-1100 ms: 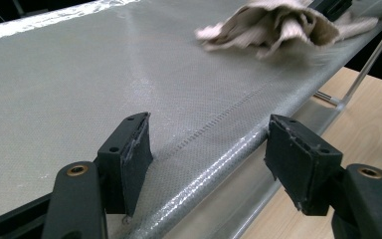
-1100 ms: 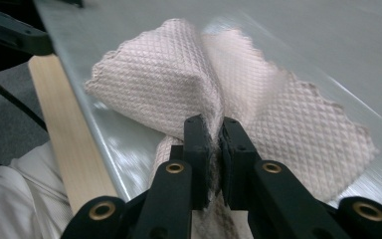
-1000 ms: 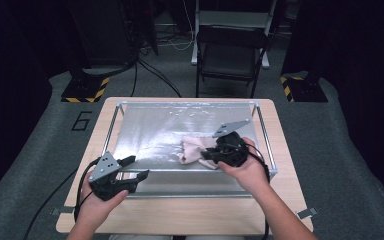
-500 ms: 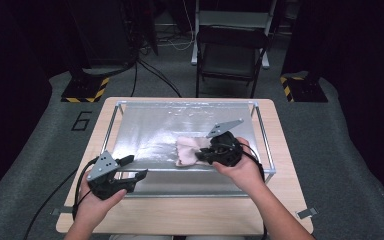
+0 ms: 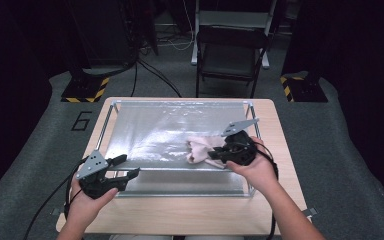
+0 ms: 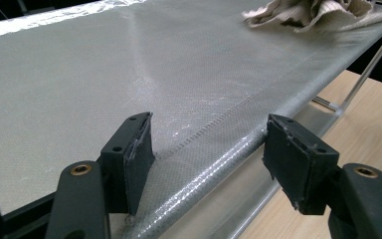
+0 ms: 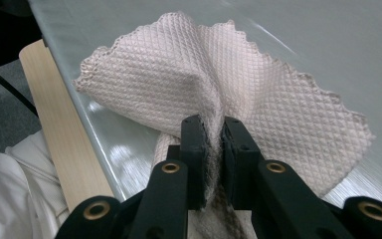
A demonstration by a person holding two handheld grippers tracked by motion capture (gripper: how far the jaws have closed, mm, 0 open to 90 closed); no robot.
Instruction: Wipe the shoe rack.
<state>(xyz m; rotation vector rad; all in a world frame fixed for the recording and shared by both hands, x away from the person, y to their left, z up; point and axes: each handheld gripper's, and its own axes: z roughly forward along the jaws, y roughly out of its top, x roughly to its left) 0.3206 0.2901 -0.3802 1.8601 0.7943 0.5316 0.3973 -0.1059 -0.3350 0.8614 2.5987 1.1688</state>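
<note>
Cloth [image 7: 199,84] is the thing being worked here, a pale pink waffle-weave rag lying bunched on the silvery mesh sheet [image 5: 150,135] of the metal-framed rack [image 5: 111,116], toward the rack's near right corner. My read is we're early on: it's been grabbed but it's still crumpled and folded over itself, so whatever spreading, folding or moving is planned looks mostly ahead. The right gripper [image 7: 214,132] has its jaws pressed together on a gathered ridge of the fabric, with the rest fanning out beyond the jaw tips across the mesh and a bit hanging down under them toward the rack's front edge. The left gripper [image 6: 206,149] is doing nothing with it yet; its jaws are spread wide, and they've just eased in a touch, but nothing is pinched. They sit astride the rack's near edge at its left end, one jaw over the mesh and one out over the wooden table [image 5: 190,220]. From there the rag is well apart, way off along the front edge toward the far end. I'd guess the left one has to come over to catch a free corner next.
</note>
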